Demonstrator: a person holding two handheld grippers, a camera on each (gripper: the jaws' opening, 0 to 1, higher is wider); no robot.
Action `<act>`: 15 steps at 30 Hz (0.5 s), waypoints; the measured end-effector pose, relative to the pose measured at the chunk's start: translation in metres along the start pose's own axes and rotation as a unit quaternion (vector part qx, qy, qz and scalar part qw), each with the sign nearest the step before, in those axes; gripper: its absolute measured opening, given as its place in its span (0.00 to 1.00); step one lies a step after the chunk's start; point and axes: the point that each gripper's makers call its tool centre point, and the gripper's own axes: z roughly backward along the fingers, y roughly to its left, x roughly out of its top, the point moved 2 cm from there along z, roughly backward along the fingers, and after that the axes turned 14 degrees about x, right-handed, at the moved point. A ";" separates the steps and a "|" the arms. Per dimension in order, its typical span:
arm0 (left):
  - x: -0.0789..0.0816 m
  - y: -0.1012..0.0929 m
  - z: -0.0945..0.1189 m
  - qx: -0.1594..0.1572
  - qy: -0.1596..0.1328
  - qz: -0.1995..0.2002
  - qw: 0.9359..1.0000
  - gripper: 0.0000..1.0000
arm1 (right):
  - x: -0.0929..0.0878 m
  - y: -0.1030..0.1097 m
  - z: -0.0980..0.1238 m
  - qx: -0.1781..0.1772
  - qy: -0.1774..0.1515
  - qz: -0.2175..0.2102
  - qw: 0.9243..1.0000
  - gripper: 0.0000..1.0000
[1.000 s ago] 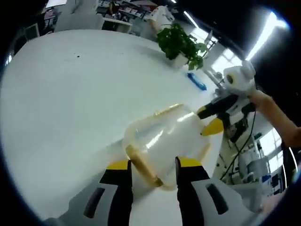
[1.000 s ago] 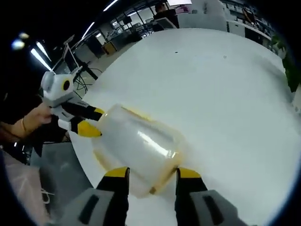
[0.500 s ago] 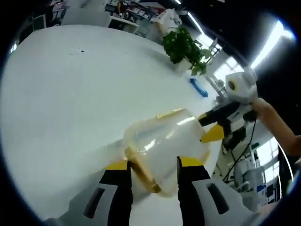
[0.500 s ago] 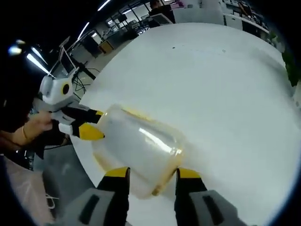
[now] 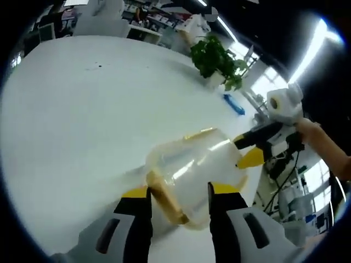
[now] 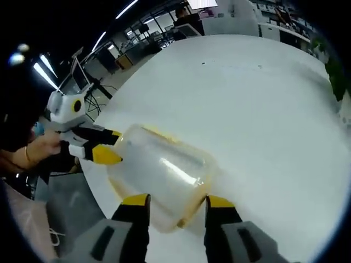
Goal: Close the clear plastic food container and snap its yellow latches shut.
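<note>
The clear plastic container (image 5: 192,167) lies lengthwise between both grippers near the table's edge, its lid on. A yellow latch (image 5: 164,197) crosses its near end, and another yellow latch (image 5: 200,132) runs along the far side. My left gripper (image 5: 178,192) has its jaws against that near end, holding it. My right gripper (image 5: 247,149) comes in from the right and pinches the far end. In the right gripper view the container (image 6: 159,172) sits between my right gripper's (image 6: 178,204) jaws. My left gripper (image 6: 108,145), held by a hand, grips its opposite end.
The round white table (image 5: 71,109) stretches away from the container. A potted plant (image 5: 216,55) and a blue object (image 5: 233,104) stand near its far edge. Past the table edge (image 6: 104,123) lie dark floor, cables and office desks.
Both views have shifted slightly with the hands. The container stays held between the two grippers in the same pose, and the jaws have not changed their spread.
</note>
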 end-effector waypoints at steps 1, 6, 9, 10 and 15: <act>0.000 0.000 0.000 0.003 -0.004 -0.002 1.000 0.39 | -0.001 0.001 0.000 -0.001 0.000 0.001 1.000 0.37; 0.003 0.006 0.001 0.037 -0.017 -0.020 0.999 0.48 | 0.000 0.001 0.000 -0.004 -0.005 0.002 1.000 0.37; 0.002 0.007 0.002 0.037 -0.004 -0.004 0.999 0.47 | 0.000 0.003 -0.001 -0.003 -0.006 0.005 1.000 0.37; 0.002 0.007 0.002 0.038 -0.004 -0.006 0.999 0.47 | 0.000 0.003 -0.002 -0.002 -0.005 0.006 1.000 0.37; 0.002 0.007 0.009 0.063 -0.002 -0.027 0.998 0.40 | 0.002 0.006 -0.006 -0.004 -0.001 0.010 1.000 0.37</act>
